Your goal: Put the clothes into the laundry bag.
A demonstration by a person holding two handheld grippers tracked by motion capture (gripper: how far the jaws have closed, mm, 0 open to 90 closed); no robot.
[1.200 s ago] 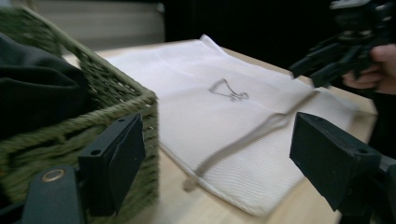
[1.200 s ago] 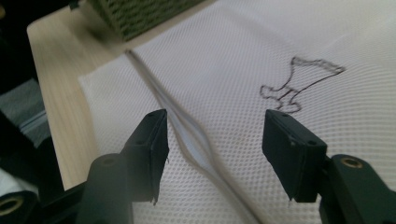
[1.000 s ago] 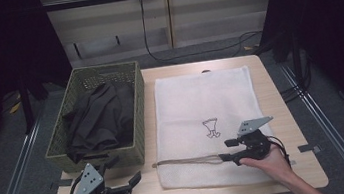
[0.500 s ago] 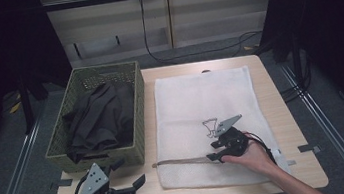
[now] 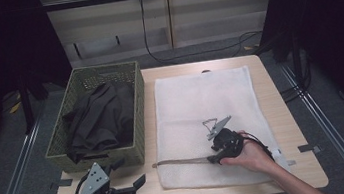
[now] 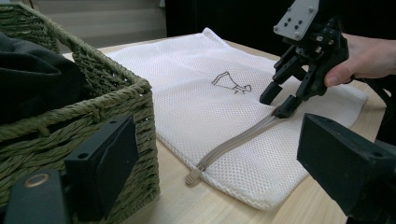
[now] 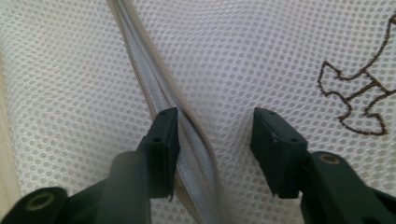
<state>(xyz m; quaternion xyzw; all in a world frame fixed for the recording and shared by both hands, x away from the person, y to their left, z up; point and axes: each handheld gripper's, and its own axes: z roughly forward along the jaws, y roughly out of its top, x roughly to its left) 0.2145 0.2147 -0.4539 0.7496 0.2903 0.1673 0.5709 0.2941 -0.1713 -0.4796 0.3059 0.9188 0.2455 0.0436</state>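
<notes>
The right gripper (image 5: 217, 157) stands with jaws apart, tips down on the white mesh bag (image 5: 201, 103), one jaw against its grey zipper (image 6: 238, 142); whether anything is pinched cannot be told; the left gripper (image 5: 133, 185) hangs wide and empty over the table (image 5: 301, 171) edge; the woven basket (image 5: 134, 113) holds dark clothing (image 5: 100, 119); the bag's small brown drawing (image 6: 231, 83) carries no readable words.

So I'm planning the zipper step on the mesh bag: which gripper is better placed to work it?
Probably the right gripper: it is open directly over the zipper of the white mesh bag, one finger against the tape. The left gripper is open off the bag, near the table's front edge beside the basket.
</notes>
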